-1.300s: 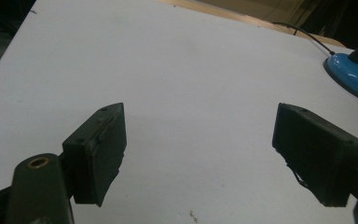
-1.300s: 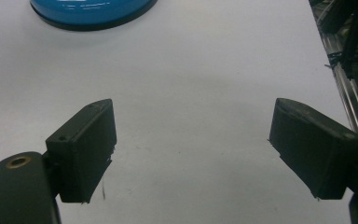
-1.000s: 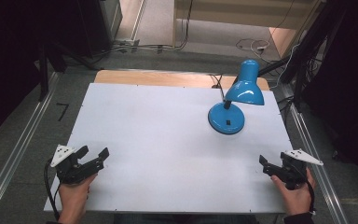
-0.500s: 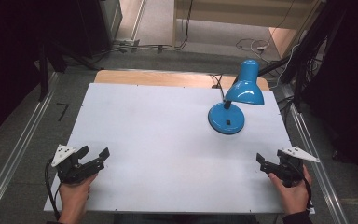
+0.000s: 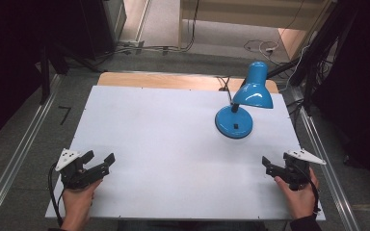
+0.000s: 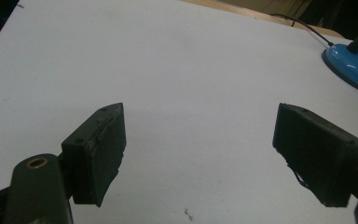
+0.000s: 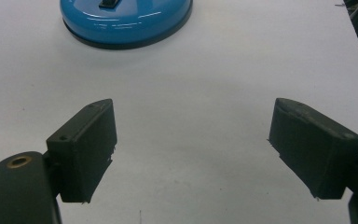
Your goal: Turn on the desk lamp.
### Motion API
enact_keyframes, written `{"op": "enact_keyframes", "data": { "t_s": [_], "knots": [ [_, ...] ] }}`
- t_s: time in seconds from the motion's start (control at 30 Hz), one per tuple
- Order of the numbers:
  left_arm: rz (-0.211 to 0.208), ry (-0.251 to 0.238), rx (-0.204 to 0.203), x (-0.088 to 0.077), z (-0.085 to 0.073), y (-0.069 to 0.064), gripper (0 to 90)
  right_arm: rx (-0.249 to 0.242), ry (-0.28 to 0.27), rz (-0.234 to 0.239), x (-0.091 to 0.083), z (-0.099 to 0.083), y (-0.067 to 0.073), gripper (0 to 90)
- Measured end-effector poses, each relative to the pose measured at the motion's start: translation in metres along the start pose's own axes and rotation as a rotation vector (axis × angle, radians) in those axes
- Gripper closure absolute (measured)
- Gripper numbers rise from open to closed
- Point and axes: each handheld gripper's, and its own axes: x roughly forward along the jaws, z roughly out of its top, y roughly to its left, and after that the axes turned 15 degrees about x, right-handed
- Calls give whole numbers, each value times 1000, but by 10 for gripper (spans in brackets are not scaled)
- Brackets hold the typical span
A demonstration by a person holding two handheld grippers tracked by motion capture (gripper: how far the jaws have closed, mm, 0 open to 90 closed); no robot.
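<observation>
Nothing is begun, we judge: our left gripper [image 5: 98, 166] and right gripper [image 5: 270, 166], fingers spread and empty, rest at the tabletop's [image 5: 164, 144] near corners; the blue lamp [image 5: 243, 103] stands untouched far right.

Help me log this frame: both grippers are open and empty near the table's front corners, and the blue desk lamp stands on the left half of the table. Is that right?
Not quite. The blue desk lamp stands on the right half of the table, nearer the right gripper, as the high view shows. The rest holds: the left gripper and the right one are open and empty near the front corners.
</observation>
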Motion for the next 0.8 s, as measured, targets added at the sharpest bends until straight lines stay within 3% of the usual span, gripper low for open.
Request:
{"op": "enact_keyframes", "data": {
  "t_s": [0.33,0.8],
  "knots": [
    [-2,1,-3,0,0,1,176,-12,5,16,7,4,9,149],
    [-9,1,-3,0,0,1,176,-12,-50,32,14,10,18,282]
  ]
}}
